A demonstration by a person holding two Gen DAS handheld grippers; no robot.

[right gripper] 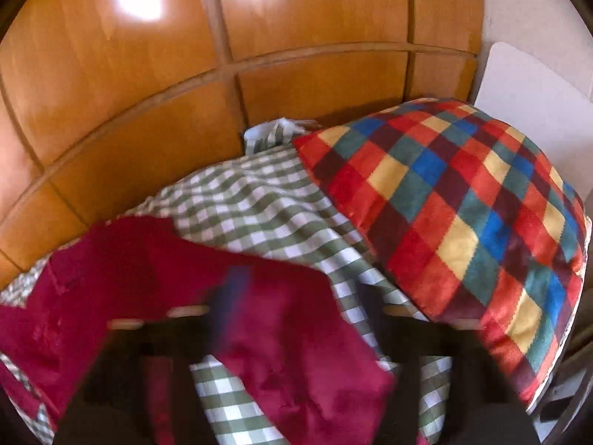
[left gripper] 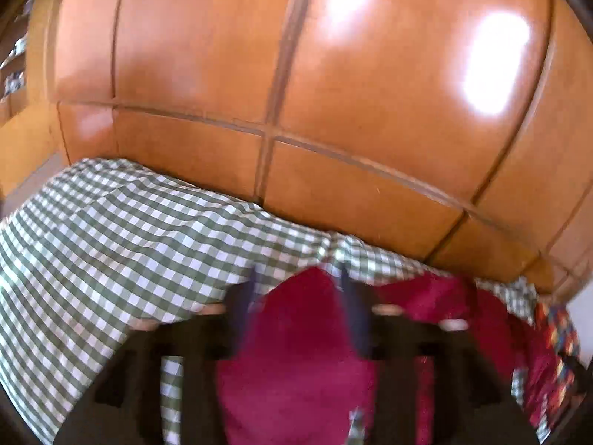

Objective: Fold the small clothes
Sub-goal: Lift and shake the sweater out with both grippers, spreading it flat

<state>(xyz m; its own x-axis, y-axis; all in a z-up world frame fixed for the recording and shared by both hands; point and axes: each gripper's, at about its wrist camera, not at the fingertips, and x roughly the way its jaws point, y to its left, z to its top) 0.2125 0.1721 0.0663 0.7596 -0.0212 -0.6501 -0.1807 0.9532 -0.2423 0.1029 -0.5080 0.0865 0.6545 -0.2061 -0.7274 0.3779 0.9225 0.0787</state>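
Observation:
A dark red garment (left gripper: 300, 352) lies on a green-and-white checked bedcover (left gripper: 111, 244). In the left wrist view my left gripper (left gripper: 298, 278) has its two dark fingers apart with red cloth lying between them; the image is blurred. In the right wrist view the same red garment (right gripper: 185, 289) spreads across the checked cover (right gripper: 252, 207). My right gripper (right gripper: 300, 289) has its fingers wide apart; the left finger (right gripper: 233, 296) lies over the red cloth and the right finger (right gripper: 370, 304) over the checked cover.
A shiny wooden wardrobe (left gripper: 333, 92) stands close behind the bed, also in the right wrist view (right gripper: 148, 74). A multicoloured checked pillow (right gripper: 463, 215) lies at the right, its edge showing in the left wrist view (left gripper: 559, 333). A white board (right gripper: 530, 85) leans behind it.

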